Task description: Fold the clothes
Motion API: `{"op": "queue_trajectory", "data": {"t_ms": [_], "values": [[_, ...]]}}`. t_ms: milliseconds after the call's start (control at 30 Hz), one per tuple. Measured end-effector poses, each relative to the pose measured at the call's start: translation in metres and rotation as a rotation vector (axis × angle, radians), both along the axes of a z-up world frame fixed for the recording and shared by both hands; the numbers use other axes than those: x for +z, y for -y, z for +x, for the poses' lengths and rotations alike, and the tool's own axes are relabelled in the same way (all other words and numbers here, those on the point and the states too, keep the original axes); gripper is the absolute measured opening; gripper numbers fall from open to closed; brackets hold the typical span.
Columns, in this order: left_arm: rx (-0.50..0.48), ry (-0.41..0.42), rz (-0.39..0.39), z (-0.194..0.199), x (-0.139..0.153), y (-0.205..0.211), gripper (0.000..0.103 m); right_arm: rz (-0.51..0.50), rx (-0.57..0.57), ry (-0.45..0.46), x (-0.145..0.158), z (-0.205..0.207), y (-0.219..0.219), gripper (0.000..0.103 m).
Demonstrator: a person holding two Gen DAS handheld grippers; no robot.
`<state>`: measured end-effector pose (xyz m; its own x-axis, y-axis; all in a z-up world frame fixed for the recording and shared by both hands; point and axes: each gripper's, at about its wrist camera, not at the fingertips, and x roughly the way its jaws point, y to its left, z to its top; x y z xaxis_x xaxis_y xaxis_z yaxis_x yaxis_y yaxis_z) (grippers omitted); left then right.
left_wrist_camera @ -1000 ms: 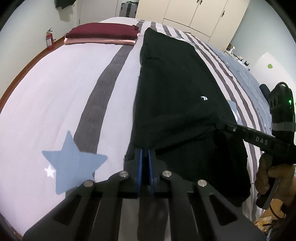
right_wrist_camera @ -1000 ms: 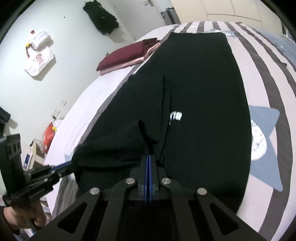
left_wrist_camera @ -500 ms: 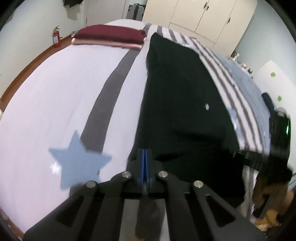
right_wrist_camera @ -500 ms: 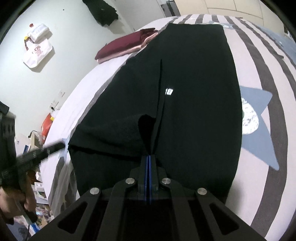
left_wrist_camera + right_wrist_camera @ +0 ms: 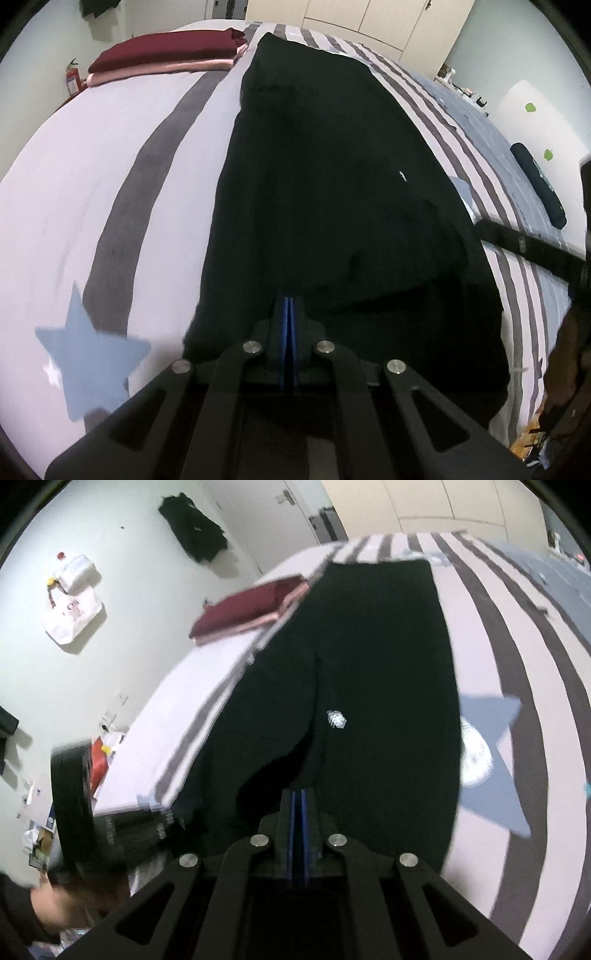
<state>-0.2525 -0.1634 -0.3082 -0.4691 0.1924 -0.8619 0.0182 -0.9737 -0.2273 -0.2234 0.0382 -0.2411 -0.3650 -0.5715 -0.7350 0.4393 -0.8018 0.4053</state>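
Here, in the left wrist view, a pale blue star patch (image 5: 88, 354) lies flat on the smooth, pale duvet cover (image 5: 55, 177), and a wide grey stripe (image 5: 122, 229) curves up from it. At the far end of the bed there is a neat stack of folded clothes (image 5: 166, 51), a dark red piece on a pink one, both flat with soft, rounded edges. To the right of the stripe the black trousers (image 5: 332, 166) stretch along the bed as a long, narrow shape. The cloth is matte and a little wrinkled near the close end, where it rises in soft folds. The left gripper (image 5: 288, 306) is clenched on this close edge; its blue pads (image 5: 284, 332) stand tight together with the cloth at their tips. A small white label (image 5: 402, 176) shows further right on the cloth.

In the right wrist view, a white tote bag (image 5: 72, 613) hangs on the plain wall at the left. The folded stack is next, then the trousers, with a straight seam running down their middle. The right gripper (image 5: 298, 801) has a raised fold of the trousers between its blue pads, and its jaws are opening, with only a thin dark slit between them. At the right, a second blue star patch (image 5: 495, 760) lies partly under the edge of the trousers.
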Motion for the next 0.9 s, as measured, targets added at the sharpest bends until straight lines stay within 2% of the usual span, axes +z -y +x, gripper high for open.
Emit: {"op": "queue_trajectory", "data": {"t_ms": [167, 333, 433, 500, 633, 700, 900], "values": [[-0.008, 0.010, 0.021, 0.018, 0.007, 0.006, 0.000, -0.038, 0.057, -0.012, 0.004, -0.005, 0.033, 0.005], [0.001, -0.048, 0.044, 0.018, 0.029, 0.012, 0.000, 0.027, 0.113, 0.017, -0.019, 0.003, 0.051, 0.005], [0.021, -0.077, 0.048, 0.002, 0.036, 0.018, 0.000, 0.070, 0.073, 0.035, -0.031, 0.000, 0.041, 0.005], [0.022, -0.070, 0.042, -0.008, 0.029, 0.017, 0.000, 0.080, 0.040, 0.048, -0.036, -0.004, 0.029, 0.001], [0.010, -0.041, 0.022, -0.015, 0.014, 0.015, 0.000, 0.092, 0.025, 0.050, -0.041, -0.006, 0.016, 0.000], [0.000, -0.020, 0.021, -0.027, 0.006, -0.002, 0.000, 0.095, 0.028, 0.047, -0.042, -0.007, 0.011, 0.000], [-0.032, 0.006, 0.001, -0.011, 0.016, -0.006, 0.000, 0.092, 0.013, 0.042, -0.030, -0.005, 0.007, 0.002]]}}
